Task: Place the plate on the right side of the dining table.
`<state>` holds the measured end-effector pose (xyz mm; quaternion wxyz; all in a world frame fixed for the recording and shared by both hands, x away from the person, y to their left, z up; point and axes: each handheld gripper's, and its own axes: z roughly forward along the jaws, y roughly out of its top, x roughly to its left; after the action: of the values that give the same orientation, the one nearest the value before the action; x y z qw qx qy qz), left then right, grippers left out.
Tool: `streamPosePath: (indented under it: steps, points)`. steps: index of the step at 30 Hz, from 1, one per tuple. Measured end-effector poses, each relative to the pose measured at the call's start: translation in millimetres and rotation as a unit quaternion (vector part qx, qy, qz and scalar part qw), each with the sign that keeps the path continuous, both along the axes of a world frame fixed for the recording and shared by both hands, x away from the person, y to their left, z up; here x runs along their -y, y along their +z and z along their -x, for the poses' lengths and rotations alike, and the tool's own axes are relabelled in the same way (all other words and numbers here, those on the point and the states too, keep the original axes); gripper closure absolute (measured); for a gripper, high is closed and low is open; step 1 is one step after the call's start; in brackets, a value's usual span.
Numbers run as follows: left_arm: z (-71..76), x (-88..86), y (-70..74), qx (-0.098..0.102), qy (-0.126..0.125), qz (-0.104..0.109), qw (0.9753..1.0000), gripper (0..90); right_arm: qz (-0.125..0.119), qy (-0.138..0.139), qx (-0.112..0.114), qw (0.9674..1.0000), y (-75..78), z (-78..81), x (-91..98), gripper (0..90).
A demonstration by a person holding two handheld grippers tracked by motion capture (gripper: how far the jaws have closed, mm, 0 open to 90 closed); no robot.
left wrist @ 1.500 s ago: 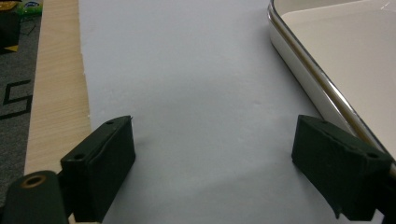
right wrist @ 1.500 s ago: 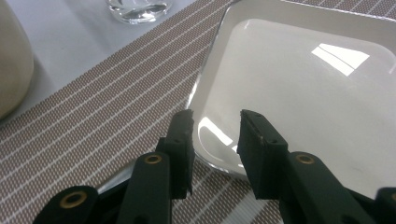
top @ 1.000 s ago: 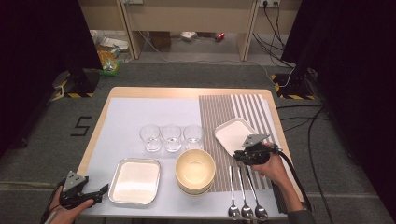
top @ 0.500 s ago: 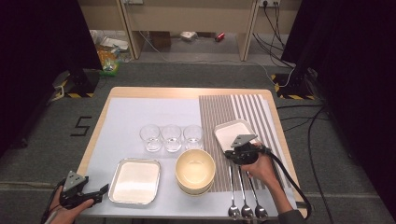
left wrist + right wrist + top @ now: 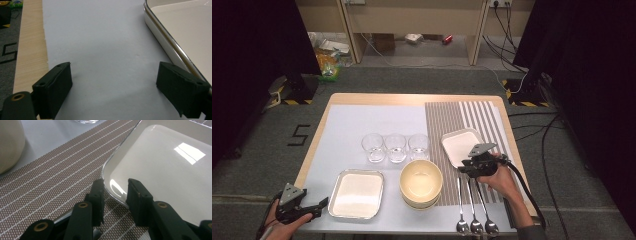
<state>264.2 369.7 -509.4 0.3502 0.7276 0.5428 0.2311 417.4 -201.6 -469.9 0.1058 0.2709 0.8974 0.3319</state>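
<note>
Right gripper (image 5: 113,195) at the white tray (image 5: 160,167), jaws just opening, straddling its near rim, gripping nothing.

A white square plate (image 5: 460,146) with a shiny rim lies flat on the striped mat (image 5: 447,120).

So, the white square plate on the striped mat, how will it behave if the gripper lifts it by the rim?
The white square plate looks glazed and glossy, so its rim may slip between the right gripper jaws. It seems rigid, probably ceramic, so likely heavy for its size and fragile. Held at one corner, it would probably tilt downward on the far side.
</note>
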Motion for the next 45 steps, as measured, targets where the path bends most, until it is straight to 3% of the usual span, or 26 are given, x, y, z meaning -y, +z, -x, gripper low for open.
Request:
streamPosePath:
  steps: [4,8,15,18,20,26,31,40,45]
  points:
    - [-0.1,0.0,0.0,0.0,0.0,0.0,1.0,12.0,0.006,0.02,0.013,0.9997,0.4,1.5,-4.8,77.2]
    - [-0.1,0.2,0.0,0.0,0.001,0.0,1.0,12.0,0.008,0.023,0.018,0.9995,0.3,3.1,-13.8,83.5]
    - [-0.1,0.1,0.0,0.0,0.001,0.0,1.0,12.0,0.006,0.02,0.018,0.9996,-2.0,2.0,-22.1,84.8]
    - [-0.1,0.0,0.0,0.0,0.0,0.0,1.0,12.0,0.004,0.019,0.013,0.9997,-0.3,1.5,-19.9,75.0]
    - [0.0,-0.1,0.0,0.0,0.0,0.0,1.0,12.0,-0.001,0.016,0.014,0.9998,4.5,1.9,-15.2,72.9]
    - [0.0,-0.3,-0.1,0.001,-0.001,0.001,1.0,12.0,-0.004,-0.016,0.016,0.9997,23.3,6.6,14.7,63.5]
    - [0.0,-0.1,-0.1,0.001,0.0,0.0,1.0,12.0,0.002,-0.032,0.006,0.9995,17.6,11.3,26.7,56.8]
    - [0.0,-0.1,-0.2,0.001,0.0,0.001,1.0,11.9,-0.007,-0.022,-0.006,0.9997,8.4,3.6,-8.2,50.2]
    - [0.0,0.0,-0.2,0.001,0.0,0.001,1.0,11.9,0.008,-0.019,-0.01,0.9997,2.2,1.8,-29.0,52.1]
